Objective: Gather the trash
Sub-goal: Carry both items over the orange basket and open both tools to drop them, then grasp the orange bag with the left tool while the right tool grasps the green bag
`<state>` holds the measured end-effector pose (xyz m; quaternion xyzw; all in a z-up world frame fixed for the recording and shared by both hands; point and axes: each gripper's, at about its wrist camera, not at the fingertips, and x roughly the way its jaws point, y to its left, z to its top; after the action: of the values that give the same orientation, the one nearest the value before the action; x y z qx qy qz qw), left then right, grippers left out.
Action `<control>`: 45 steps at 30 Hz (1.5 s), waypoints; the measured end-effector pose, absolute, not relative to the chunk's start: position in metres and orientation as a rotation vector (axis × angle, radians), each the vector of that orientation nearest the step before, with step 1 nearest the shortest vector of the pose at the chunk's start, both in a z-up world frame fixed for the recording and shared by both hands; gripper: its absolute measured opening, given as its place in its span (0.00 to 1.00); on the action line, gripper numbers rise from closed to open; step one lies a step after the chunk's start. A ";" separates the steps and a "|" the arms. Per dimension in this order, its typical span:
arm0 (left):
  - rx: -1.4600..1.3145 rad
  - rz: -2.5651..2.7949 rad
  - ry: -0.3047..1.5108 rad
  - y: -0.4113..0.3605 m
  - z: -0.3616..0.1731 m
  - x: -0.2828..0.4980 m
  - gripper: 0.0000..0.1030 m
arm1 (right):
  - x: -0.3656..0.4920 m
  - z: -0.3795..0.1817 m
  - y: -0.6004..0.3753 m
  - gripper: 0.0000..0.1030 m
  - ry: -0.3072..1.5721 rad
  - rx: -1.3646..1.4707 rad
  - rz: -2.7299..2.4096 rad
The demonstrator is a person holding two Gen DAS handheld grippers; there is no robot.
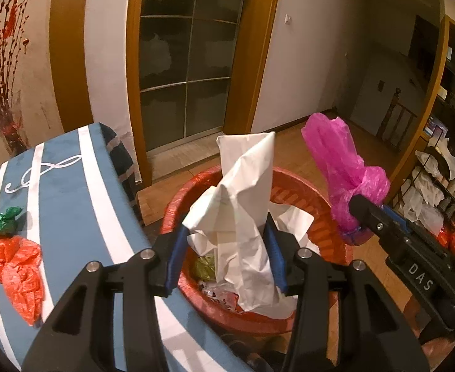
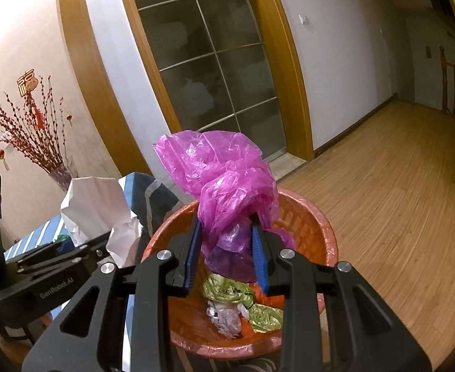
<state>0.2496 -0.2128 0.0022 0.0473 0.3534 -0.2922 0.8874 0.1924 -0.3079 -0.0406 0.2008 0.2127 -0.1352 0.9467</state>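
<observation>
Bin (image 2: 314, 226) contents partly hidden (green wrapper (image 2: 227, 288) visible); left gripper (image 1: 225, 248) clamps white paper (image 1: 246, 192), right gripper (image 2: 227, 254) clamps pink bag (image 2: 224, 179).

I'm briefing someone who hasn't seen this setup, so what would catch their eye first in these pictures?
Probably the bright pink plastic bag, pinched in the right gripper above the red trash basket. Next, the big crumpled white paper, clamped in the left gripper over the same basket. On the blue striped tablecloth to the left, an orange plastic bag and a green wrapper wait.
</observation>
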 end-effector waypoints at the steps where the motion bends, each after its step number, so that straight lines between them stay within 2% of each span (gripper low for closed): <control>1: 0.098 -0.607 0.738 -0.215 0.000 0.251 0.47 | 0.192 -0.041 -0.309 0.29 0.432 0.412 -0.276; 5: 0.102 -0.598 0.755 -0.219 -0.008 0.257 0.48 | 0.198 -0.044 -0.314 0.32 0.433 0.428 -0.275; 13: 0.093 -0.548 0.797 -0.207 -0.027 0.271 0.69 | 0.195 -0.052 -0.318 0.67 0.432 0.463 -0.287; 18: 0.106 -0.499 0.804 -0.190 -0.035 0.272 0.81 | 0.192 -0.056 -0.318 0.82 0.432 0.463 -0.310; 21: 0.133 -0.468 0.789 -0.179 -0.037 0.269 0.86 | 0.193 -0.058 -0.315 0.88 0.439 0.438 -0.327; 29: 0.181 -0.350 0.778 -0.133 -0.046 0.266 0.90 | 0.191 -0.069 -0.305 0.89 0.486 0.408 -0.345; 45: 0.021 -0.066 0.776 -0.003 -0.037 0.286 0.90 | 0.205 -0.077 -0.250 0.89 0.558 0.286 -0.248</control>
<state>0.2856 -0.0027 -0.0365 0.0102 0.3785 -0.0321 0.9250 0.2047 -0.2501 -0.0766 0.1403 0.2738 -0.1215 0.9437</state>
